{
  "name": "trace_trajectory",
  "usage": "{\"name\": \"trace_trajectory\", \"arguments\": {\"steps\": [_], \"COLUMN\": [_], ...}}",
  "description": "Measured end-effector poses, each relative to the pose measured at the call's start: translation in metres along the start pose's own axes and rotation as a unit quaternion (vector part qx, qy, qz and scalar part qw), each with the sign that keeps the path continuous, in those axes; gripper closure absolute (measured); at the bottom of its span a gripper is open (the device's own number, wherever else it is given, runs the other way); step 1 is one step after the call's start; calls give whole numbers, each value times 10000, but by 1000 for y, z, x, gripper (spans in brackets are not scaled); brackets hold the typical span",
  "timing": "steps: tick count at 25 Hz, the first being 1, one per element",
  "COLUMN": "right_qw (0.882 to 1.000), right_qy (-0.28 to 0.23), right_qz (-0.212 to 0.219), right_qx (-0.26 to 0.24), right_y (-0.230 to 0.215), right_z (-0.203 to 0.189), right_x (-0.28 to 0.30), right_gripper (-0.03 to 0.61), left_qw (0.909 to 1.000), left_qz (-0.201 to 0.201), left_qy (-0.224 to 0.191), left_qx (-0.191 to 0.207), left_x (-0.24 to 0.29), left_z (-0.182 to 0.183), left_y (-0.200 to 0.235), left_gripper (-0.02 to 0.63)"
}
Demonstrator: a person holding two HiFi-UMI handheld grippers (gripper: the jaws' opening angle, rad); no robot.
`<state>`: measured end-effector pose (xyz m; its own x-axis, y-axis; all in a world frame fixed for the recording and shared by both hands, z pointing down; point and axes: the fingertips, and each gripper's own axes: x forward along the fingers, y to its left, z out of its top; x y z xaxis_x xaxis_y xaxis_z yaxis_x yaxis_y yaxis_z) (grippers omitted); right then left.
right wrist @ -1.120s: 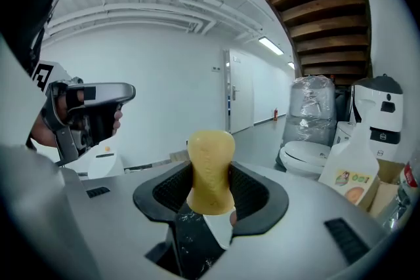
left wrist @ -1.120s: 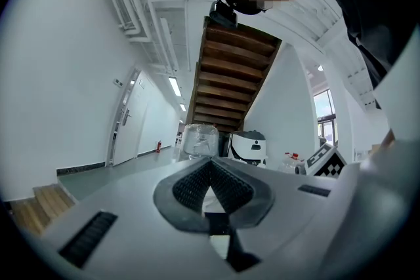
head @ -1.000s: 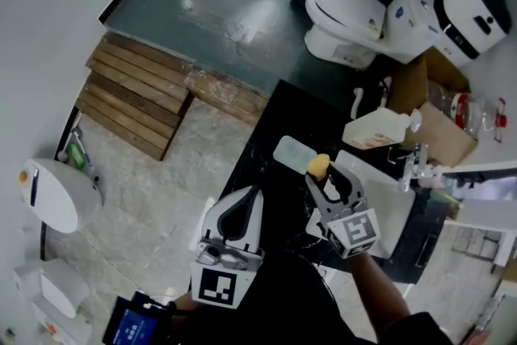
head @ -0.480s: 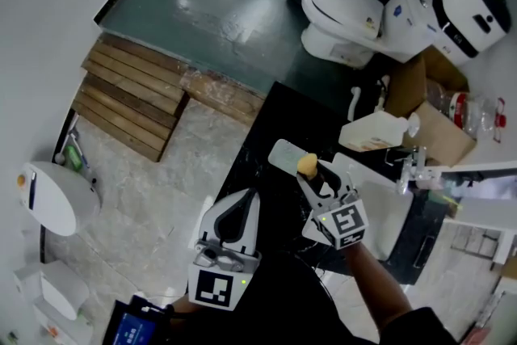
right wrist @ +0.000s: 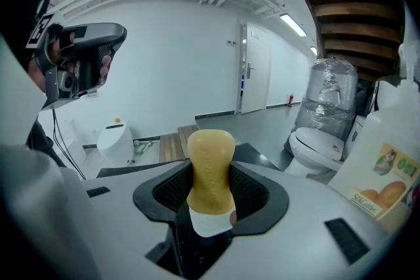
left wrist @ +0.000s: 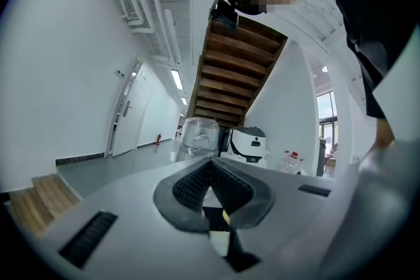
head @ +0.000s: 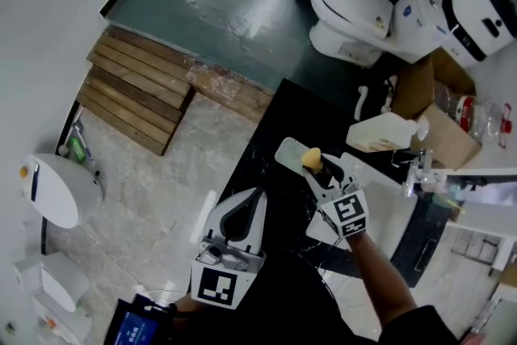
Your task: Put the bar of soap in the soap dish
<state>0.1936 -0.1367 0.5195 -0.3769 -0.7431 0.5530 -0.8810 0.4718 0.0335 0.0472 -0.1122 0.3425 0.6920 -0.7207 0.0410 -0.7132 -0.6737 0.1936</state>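
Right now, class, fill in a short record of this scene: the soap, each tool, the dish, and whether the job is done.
soap: yellow bar of soap, standing upright
right tool: shut on the bar of soap
left tool: shut, empty
soap dish: pale, on the black counter; soap at its edge, contact unclear
job: not yet released

1 steep overhead, 2 low close-ups
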Motion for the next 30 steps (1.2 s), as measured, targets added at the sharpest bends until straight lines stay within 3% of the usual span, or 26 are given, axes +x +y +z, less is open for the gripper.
{"name": "trace_trajectory", "arguments": {"steps": [30], "right_qw": [9910], "right_qy": [964], "right_qz": [554], "right_qx": [-742], "right_y": [0], "right_z": [-57], "right_x": [47], "right_gripper": [394], "left_qw": [9994], "left_qz": [322], "left_qy": [36], "left_qx": [-89], "left_x": [-15], "left_z": [-2], "left_y": [12], "left_gripper": [614]}}
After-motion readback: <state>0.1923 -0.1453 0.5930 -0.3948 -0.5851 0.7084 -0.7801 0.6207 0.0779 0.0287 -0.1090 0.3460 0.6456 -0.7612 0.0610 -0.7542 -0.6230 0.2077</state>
